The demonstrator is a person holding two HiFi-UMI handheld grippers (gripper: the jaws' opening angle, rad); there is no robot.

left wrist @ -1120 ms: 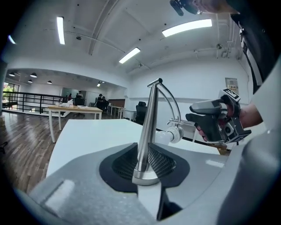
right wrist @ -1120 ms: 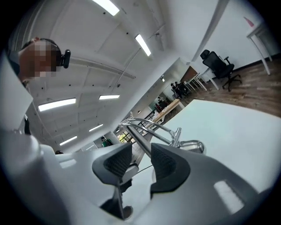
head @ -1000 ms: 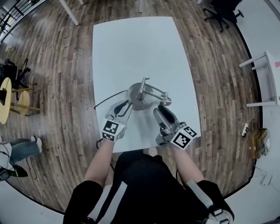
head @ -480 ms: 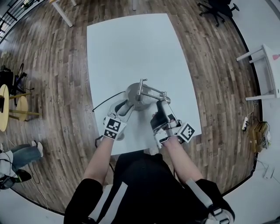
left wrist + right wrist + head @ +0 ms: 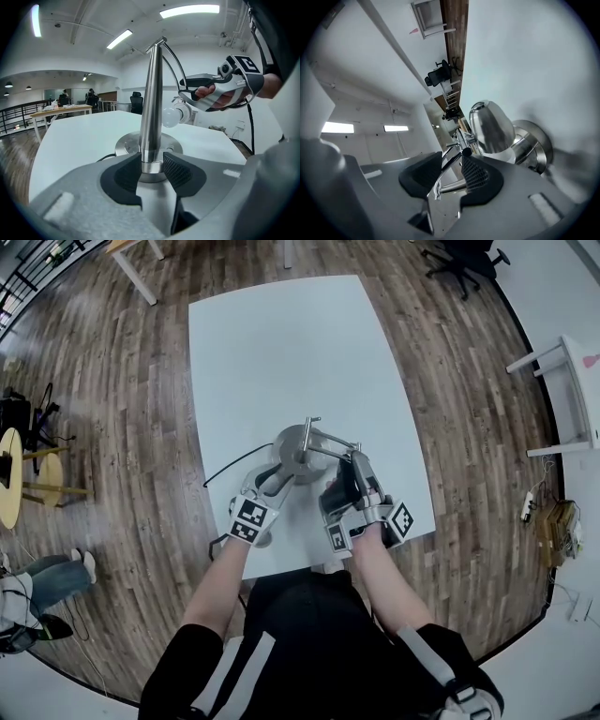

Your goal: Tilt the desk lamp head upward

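Observation:
A silver desk lamp stands on the white table: round base, upright post, thin wire arm, cone-shaped head. My left gripper sits low at the base. Its jaws have just been opening and now flank the foot of the post without visibly squeezing it. My right gripper lies rolled on its side at the lamp head. Its jaws have just been closing, with the thin arm rods between the pads and a gap still showing. The bulb hangs just below that gripper.
The lamp's black cable runs off the table's left edge. The lamp stands close to the table's near edge. An office chair is at the far right, a white side table to the right and round stools to the left.
The right gripper has rolled onto its side and moved in to the lamp head. The left gripper has dropped and slid in around the foot of the post.

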